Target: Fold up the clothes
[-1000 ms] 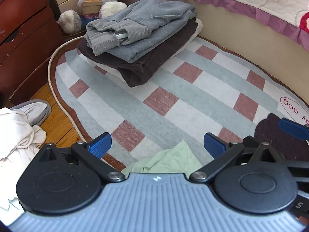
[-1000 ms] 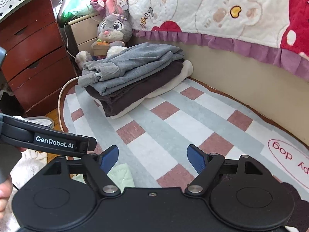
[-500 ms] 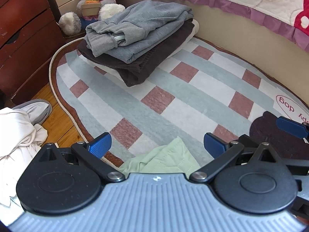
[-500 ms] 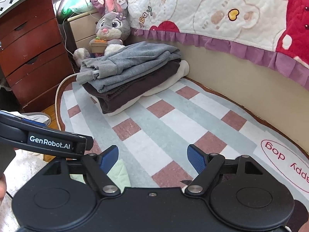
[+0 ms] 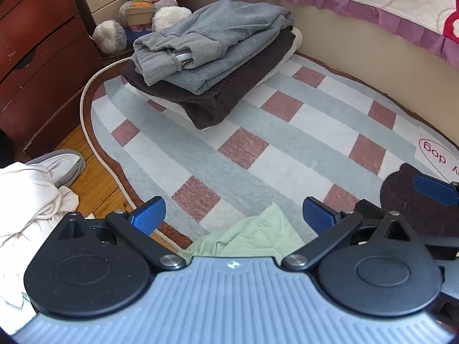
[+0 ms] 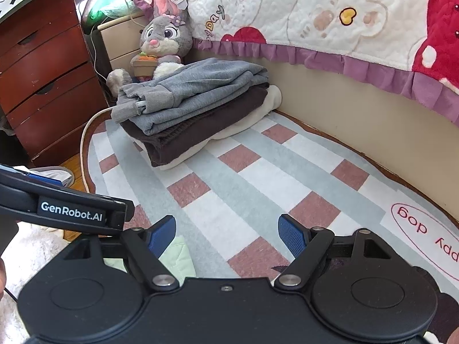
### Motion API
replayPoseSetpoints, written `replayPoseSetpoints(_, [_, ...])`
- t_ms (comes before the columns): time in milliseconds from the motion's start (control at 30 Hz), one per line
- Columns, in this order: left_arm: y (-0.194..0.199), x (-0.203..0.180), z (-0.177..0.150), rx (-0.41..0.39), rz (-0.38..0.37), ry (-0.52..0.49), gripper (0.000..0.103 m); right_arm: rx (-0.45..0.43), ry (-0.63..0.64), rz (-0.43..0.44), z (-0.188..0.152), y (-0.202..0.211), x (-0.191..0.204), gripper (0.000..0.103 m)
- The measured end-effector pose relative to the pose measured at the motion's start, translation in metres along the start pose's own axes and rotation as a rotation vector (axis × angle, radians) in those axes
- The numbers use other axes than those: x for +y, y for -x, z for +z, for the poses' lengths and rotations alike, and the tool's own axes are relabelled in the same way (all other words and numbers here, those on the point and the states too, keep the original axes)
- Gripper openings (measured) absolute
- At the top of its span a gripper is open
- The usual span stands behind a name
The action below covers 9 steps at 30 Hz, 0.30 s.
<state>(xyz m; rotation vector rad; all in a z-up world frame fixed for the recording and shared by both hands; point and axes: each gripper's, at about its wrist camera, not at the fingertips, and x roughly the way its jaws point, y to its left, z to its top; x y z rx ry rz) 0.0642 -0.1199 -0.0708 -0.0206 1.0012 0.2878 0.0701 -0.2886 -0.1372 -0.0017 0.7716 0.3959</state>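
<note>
While both sets of fingers are held spread with nothing between them, no garment is gripped. On the left gripper (image 5: 233, 213) the blue pads are seen wide apart above the rug (image 5: 287, 143); on the right gripper (image 6: 226, 233) the same released state is shown. Just below the left gripper, a pale green garment (image 5: 258, 235) is laid on the near edge of the rug, partly hidden by the gripper body; its corner is also seen beside the right gripper's left finger. It is judged to be light, thin and limp, so it should be taken at a corner or along a hem, where a pinch of cloth can be gathered. Slipping is considered unlikely, but sagging and bunching are to be expected when it is lifted.

One folded stack (image 5: 218, 66) is counted at the far side of the rug: a grey garment on a dark brown one on a cream one. One white heap (image 5: 25, 200) is seen on the wooden floor (image 5: 94, 183), and one plush rabbit (image 6: 163, 40) beyond the stack.
</note>
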Motion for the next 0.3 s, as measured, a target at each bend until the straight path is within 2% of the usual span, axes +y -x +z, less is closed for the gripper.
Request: replayPoseSetpoints(300, [-0.0003,0.0031,0.001,-0.004,0.004,-0.001,0.103,-0.001,-0.001,0.002,-0.0008,-0.0005,0.0016,0.082])
